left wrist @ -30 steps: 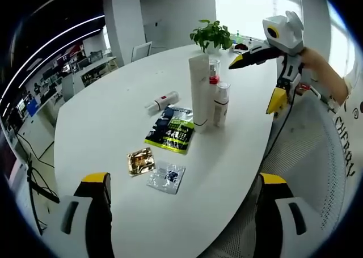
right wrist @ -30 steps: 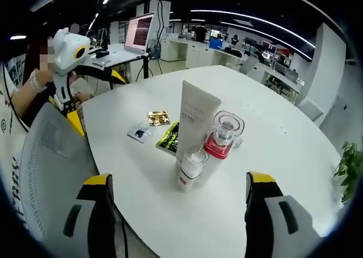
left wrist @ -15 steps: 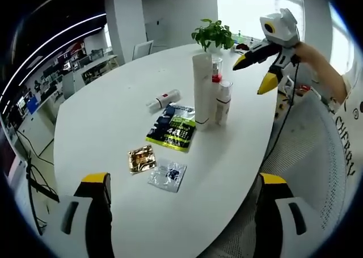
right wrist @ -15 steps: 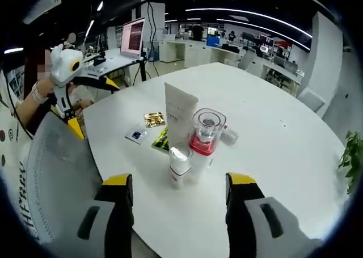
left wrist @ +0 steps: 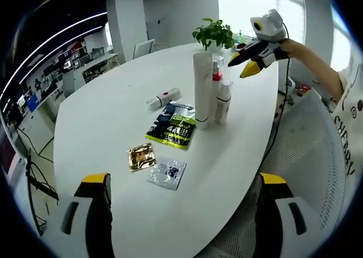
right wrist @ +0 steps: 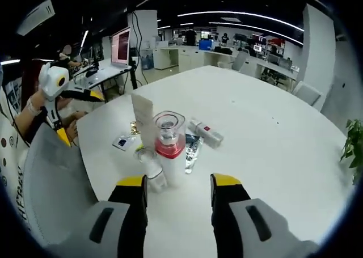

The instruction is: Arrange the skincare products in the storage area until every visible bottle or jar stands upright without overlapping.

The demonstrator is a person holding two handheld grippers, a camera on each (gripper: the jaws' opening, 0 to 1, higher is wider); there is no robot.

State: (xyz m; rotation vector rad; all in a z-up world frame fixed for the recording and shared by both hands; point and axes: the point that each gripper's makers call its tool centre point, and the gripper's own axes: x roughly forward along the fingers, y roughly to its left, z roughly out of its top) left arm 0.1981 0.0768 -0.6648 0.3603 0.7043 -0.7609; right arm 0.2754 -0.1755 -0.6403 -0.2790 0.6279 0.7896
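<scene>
From the right gripper view, our right gripper (right wrist: 176, 187) hung just above and on the near side of the standing cluster, its yellow-tipped jaws set narrow with nothing between them. Straight ahead stood the red-collared clear bottle (right wrist: 168, 140), with the small white bottle (right wrist: 148, 166) close at its left and the tall white tube (right wrist: 143, 115) behind. All three were upright and tightly grouped. Beyond them, the one product off its base, a small white bottle with a red mark (right wrist: 205, 132), lay on its side, its long axis running crosswise to our jaws.

From the left gripper view, that lying bottle (left wrist: 161, 100) sat on the far side of the green sachet (left wrist: 172, 128), well apart from our left gripper (left wrist: 180, 212), whose jaws stood wide and empty near the table edge. We judged the right gripper nearer, though it would have to reach past the upright bottles. The white table (left wrist: 113, 116) offered open room around the lying bottle. The gold sachet (left wrist: 140, 158) and clear sachet (left wrist: 167, 173) lay flat, closer to the left gripper.
</scene>
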